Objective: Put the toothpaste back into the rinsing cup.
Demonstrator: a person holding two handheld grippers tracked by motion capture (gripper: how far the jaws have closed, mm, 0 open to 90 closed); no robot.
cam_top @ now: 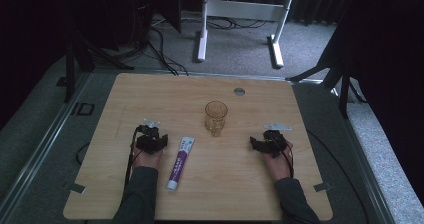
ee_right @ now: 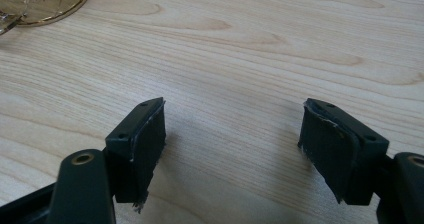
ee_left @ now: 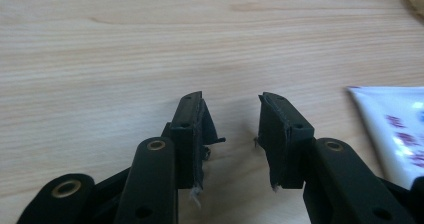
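- High view: a wooden table [cam_top: 125, 99] carries a white toothpaste tube [cam_top: 180, 157] with purple print, lying flat with its cap toward the near edge and its crimped end pointing far.
- An amber glass [cam_top: 216, 117] stands upright near the table's middle, just far and right of the tube, apart from it.
- Left gripper [cam_top: 151, 139] rests low over the table, just left of the tube's far end, without touching it; the person's left hand [cam_top: 146, 159] and a dark sleeve come in from the near edge.
- Right gripper [cam_top: 266, 142] sits well right of the tube and near-right of the glass, apart from both.
- Left gripper view: the left gripper [ee_left: 231, 119] has its jaws partly spread with bare wood between them, grasping nothing; the tube's crimped end [ee_left: 395, 129] lies to the right of the jaws.
- Right gripper view: the right gripper [ee_right: 232, 134] has its jaws spread wide over bare table, released; the glass's base [ee_right: 40, 1] shows at the far left corner.
- A round grey plug [cam_top: 239, 91] sits in the table near the far edge.
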